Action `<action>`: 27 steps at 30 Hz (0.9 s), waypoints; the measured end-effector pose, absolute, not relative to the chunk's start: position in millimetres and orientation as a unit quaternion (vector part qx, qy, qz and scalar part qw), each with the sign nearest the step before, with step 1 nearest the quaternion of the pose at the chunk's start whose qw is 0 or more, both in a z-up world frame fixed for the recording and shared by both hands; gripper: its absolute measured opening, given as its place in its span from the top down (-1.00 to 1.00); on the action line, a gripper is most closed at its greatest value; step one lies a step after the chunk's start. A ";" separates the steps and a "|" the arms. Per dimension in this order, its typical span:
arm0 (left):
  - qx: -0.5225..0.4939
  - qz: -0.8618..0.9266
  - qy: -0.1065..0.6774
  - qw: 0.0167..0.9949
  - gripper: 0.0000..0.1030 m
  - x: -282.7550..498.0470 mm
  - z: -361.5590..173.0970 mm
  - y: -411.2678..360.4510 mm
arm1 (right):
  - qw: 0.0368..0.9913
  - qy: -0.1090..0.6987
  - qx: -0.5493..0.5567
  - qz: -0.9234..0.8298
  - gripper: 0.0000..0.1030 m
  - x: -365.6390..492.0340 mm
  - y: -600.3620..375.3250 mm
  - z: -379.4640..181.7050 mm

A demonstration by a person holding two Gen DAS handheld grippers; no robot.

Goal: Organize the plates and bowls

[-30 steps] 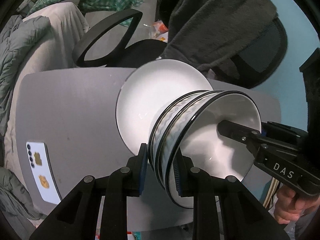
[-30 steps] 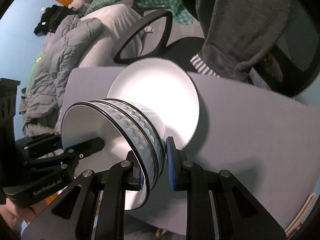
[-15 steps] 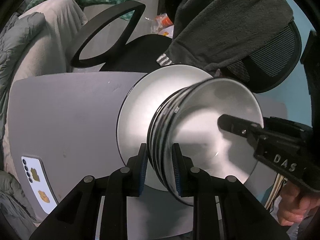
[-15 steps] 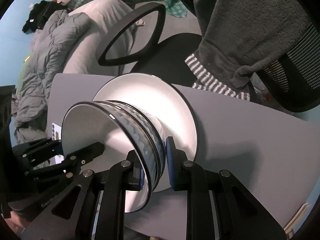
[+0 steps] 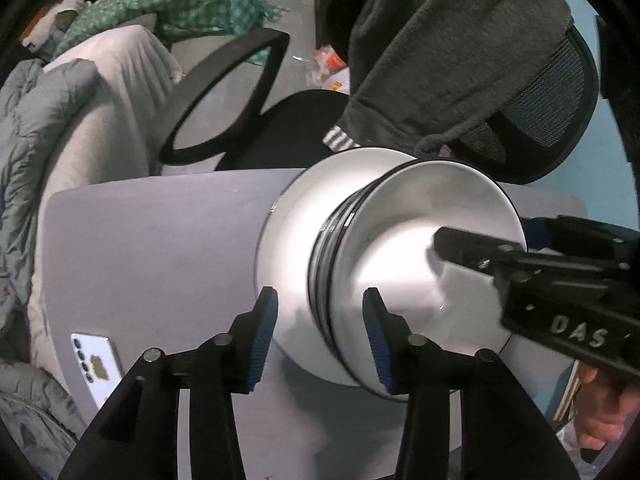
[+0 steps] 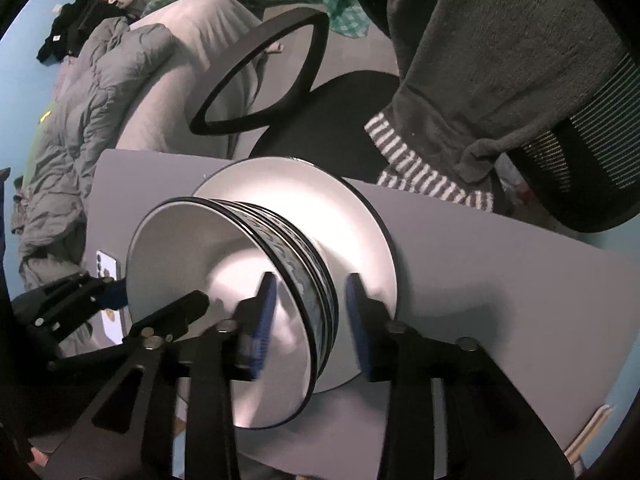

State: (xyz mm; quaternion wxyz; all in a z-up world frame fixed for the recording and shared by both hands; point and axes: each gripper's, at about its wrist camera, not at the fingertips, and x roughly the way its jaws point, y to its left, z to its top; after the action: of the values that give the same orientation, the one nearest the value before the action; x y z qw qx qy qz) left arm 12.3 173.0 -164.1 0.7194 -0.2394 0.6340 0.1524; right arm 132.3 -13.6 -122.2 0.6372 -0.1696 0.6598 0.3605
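Tabletop (image 5: 160, 248), grey, carries everything of interest; its far edge meets a black office chair (image 5: 304, 124) with a dark grey garment (image 5: 440, 48) draped over the backrest. A grey quilted duvet (image 5: 24, 152) lies to the left, beyond the tabletop.

Plate (image 5: 296, 248), white with a dark rim, sits flat on the tabletop near the far edge, in front of the chair seat. Same plate in the right wrist view (image 6: 280, 192).

Bowls (image 5: 420, 248): two nested, white inside, black rims, patterned band on the outside, standing on the plate's middle. In the right wrist view the bowls (image 6: 224, 280) show the wavy band clearly. Motion blur softens the rims in both views.

Left claw (image 5: 320, 334): released, fingers spread wide on either side of the bowl rims, pads (image 5: 262, 336) not touching the ceramic as far as can be seen.

Right claw (image 6: 310, 320): also released, one finger inside the top bowl, the other outside over the plate, with a gap to the rim on each side. Its fingers are blurred.

Phone (image 5: 98, 364), white, camera side up, lies on the tabletop's near left part, well apart from the plate.
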 end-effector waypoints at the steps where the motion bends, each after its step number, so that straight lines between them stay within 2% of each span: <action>1: -0.241 0.153 0.633 0.720 0.09 10.8 -162.0 174.2 | 0.642 0.655 -0.171 0.359 0.07 132.1 -13.8 -118.6; 4: -0.240 0.164 0.623 0.726 -0.08 4.3 -149.5 175.7 | 0.655 0.641 -0.177 0.359 -0.14 131.9 -15.5 -104.8; 8: -0.250 0.172 0.606 0.735 -0.21 -7.2 -124.4 175.3 | 0.677 0.616 -0.189 0.355 -0.16 128.0 -21.1 -79.7; 14: -0.257 0.183 0.570 0.759 -0.56 -27.3 -76.3 170.4 | 0.712 0.580 -0.185 0.351 -0.22 114.0 -39.3 -37.8; 19: -0.259 0.193 0.549 0.771 -0.68 -43.3 -45.4 165.0 | 0.723 0.574 -0.160 0.349 -0.23 103.1 -55.7 -12.1; 27: -0.242 0.189 0.537 0.786 -0.69 -61.7 -14.4 143.2 | 0.750 0.550 -0.143 0.339 -0.23 80.2 -79.8 28.6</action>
State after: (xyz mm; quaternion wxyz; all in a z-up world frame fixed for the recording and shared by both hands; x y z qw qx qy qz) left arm -61.7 143.2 -14.4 0.7859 -0.2417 0.5369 0.1892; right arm 80.2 -79.8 28.6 0.7497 -0.1429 0.5503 0.3386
